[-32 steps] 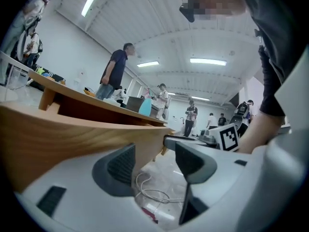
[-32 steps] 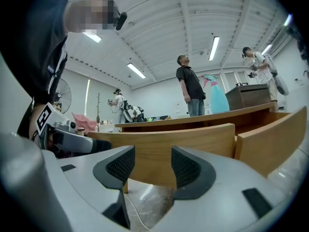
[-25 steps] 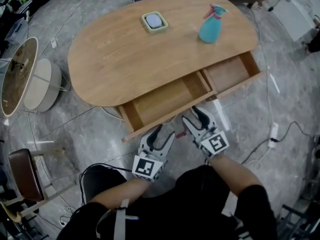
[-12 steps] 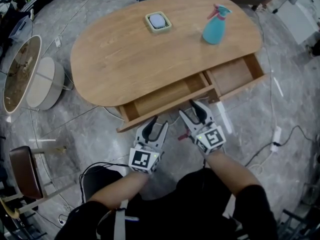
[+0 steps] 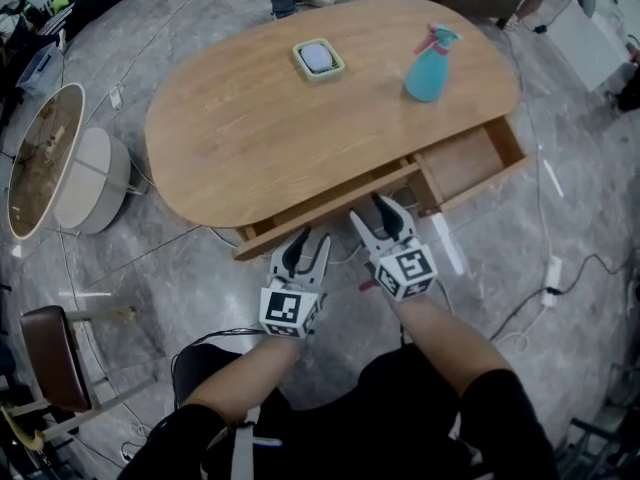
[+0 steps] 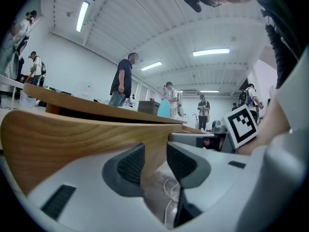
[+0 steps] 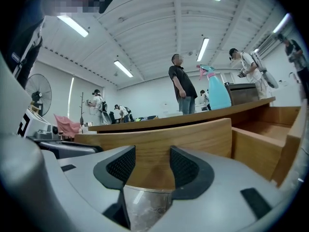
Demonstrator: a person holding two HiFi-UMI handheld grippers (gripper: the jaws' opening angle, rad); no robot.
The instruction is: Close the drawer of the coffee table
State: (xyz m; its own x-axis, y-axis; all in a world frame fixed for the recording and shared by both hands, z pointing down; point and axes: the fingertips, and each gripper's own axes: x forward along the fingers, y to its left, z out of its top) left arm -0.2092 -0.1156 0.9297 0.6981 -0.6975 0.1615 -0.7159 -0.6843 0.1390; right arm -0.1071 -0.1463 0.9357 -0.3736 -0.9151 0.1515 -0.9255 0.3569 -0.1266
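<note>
Your left gripper [image 5: 307, 238] and right gripper [image 5: 375, 211] sit side by side, tips at the drawer front [image 5: 268, 238]. Both are released, gripping nothing; the left's jaws have just been closing.

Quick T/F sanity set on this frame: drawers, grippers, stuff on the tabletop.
1. The left gripper and right gripper both have their tips at the front panel of the drawer on the head view's left. True.
2. The other drawer is shut. False: it stands wide open.
3. The spray bottle lies on its side. False: it stands upright on the coffee table.
4. The left gripper clamps a cable. False: its jaws, which have just been closing, stand apart with nothing between them.
5. A square dish sits on the tabletop. True.
</note>
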